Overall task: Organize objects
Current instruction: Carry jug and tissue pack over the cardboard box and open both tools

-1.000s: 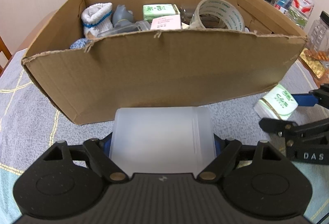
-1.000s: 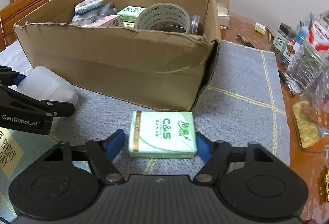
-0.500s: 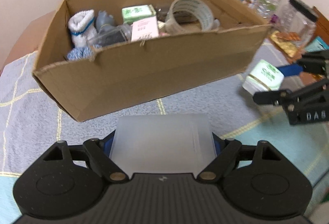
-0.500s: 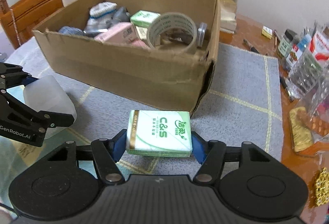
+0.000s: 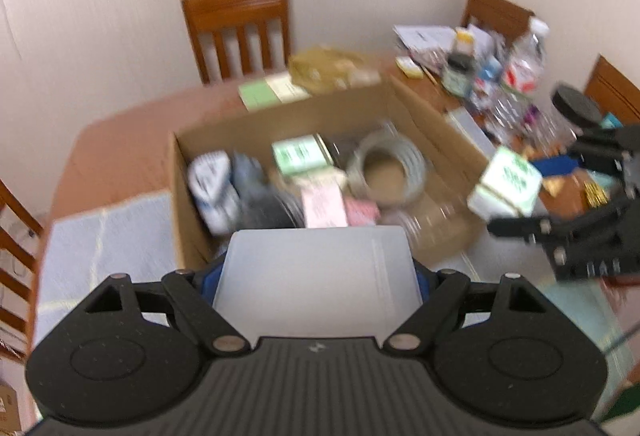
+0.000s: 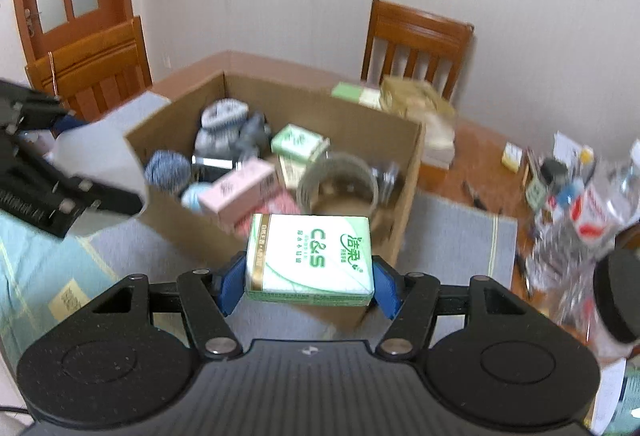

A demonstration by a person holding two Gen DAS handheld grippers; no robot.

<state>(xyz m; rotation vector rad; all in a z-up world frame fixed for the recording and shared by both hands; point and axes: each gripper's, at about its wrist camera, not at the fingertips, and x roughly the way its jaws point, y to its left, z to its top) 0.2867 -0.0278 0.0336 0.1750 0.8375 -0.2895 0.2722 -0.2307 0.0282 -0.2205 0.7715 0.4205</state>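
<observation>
Tissue pack (image 6: 310, 260), green and white with "C&S" on its top face, sits crosswise in the right gripper (image 6: 308, 286), long axis running side to side between the blue pads (image 6: 232, 286), printed face up and tipped slightly toward the camera; the jaws are clamped on its two short ends, and it hangs in the air just in front of the cardboard box (image 6: 408, 172), above the grey cloth (image 6: 456, 236); in the left wrist view the same pack (image 5: 506, 184) shows off to the right of the box (image 5: 180, 196), pinched in the right gripper (image 5: 520, 196). Over on the other side, the left gripper (image 5: 318, 276) is holding the frosted plastic container (image 5: 316, 276); its jaws stand fairly wide but pressed against the container's flanks, the flat broad face up, its far edge overlapping the box's near wall in the picture; from the right wrist it appears (image 6: 100, 156) at the left, beside the box. Inside the box: a tape roll (image 6: 338, 180), a pink carton (image 6: 240, 188), another green tissue pack (image 6: 298, 142), balls of blue yarn (image 6: 166, 168), a rolled sock (image 6: 222, 116); beyond, wooden chairs (image 6: 416, 44) against the wall; clutter of bottles and jars (image 6: 576, 196) on the table at the right, much of it blurred.
</observation>
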